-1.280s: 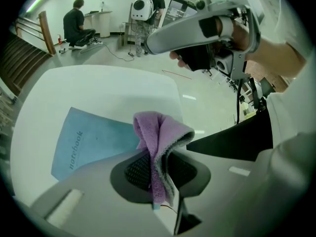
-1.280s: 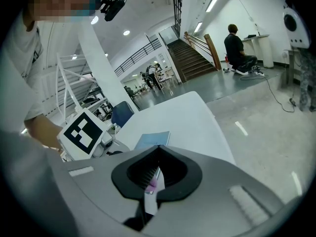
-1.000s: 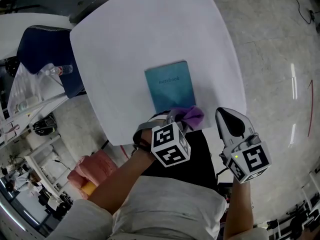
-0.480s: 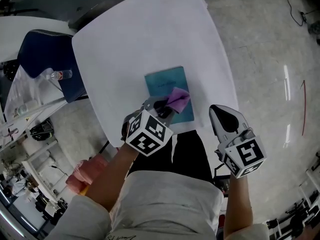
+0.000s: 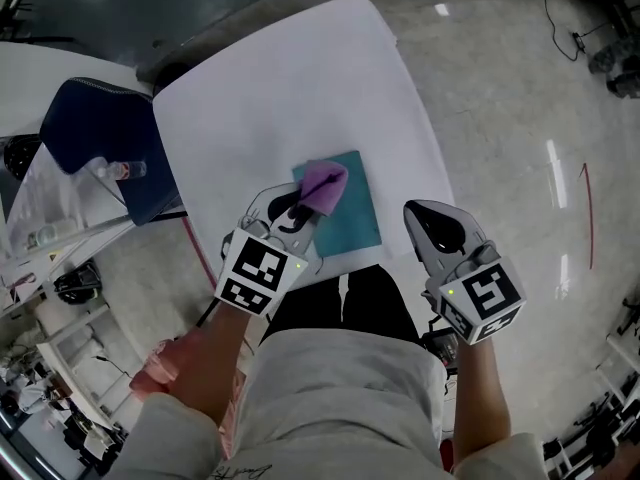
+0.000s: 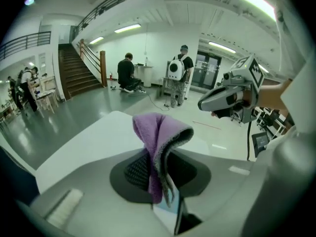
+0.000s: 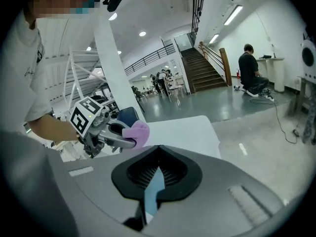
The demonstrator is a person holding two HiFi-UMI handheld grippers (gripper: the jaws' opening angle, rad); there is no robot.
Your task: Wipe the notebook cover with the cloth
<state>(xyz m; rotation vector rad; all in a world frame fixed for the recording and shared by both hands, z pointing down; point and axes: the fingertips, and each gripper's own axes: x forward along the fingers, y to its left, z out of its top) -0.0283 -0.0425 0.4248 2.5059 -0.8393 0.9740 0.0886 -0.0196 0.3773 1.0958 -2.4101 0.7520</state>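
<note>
A teal notebook (image 5: 352,213) lies flat near the front edge of the white table (image 5: 270,88). My left gripper (image 5: 305,200) is shut on a purple cloth (image 5: 322,183), which rests over the notebook's far left corner. In the left gripper view the cloth (image 6: 157,135) stands folded up out of the closed jaws of that gripper (image 6: 155,177). My right gripper (image 5: 432,223) hovers at the table's front right edge, right of the notebook, shut and holding nothing. The right gripper view shows its own jaws (image 7: 157,174) closed and the cloth (image 7: 137,132) off to the left.
A dark blue chair (image 5: 95,128) stands left of the table, with a plastic bottle (image 5: 125,170) beside it. Polished floor surrounds the table. People stand and sit far across the hall (image 6: 129,73). A staircase (image 6: 76,75) rises at the back.
My left gripper has carried the cloth from the notebook's near edge up across the cover to its far left corner. The right gripper has kept its place beside the table.
</note>
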